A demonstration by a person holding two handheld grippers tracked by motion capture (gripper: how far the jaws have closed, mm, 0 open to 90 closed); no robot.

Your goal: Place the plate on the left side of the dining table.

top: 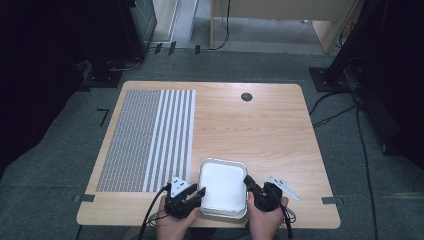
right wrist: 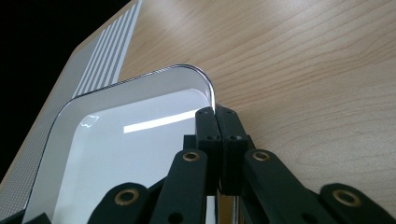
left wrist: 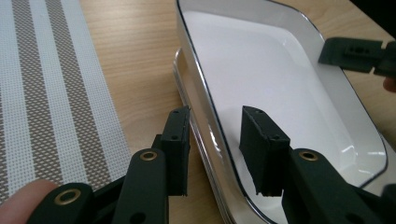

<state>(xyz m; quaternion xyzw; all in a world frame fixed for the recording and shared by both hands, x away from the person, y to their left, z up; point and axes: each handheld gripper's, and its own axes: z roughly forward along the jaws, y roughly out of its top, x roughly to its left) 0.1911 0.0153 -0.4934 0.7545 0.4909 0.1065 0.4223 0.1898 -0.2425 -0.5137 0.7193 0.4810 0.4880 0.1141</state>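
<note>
You hold a gripper on each side of a white rectangular tray (top: 222, 186) with rounded corners, a glossy enamel-like face and a thin dark line along its rim. It sits at the near edge of the pale wood-grain table (top: 260, 125), just right of a woven placemat (top: 147, 140) whose weave runs fine grey mesh on one half and white stripes on the other.

Your left gripper (left wrist: 215, 140) has its jaws apart, straddling the tray's left rim: one black block hangs outside over the wood, the other inside over the white floor. From that view a second metallic rim edge shows beneath the tray, so it may be stacked; you cannot tell for sure.

Your right gripper (right wrist: 217, 140) has its jaws pressed together on the tray's right rim, near the far corner. A round dark grommet (top: 246, 96) sits in the table's far side.
</note>
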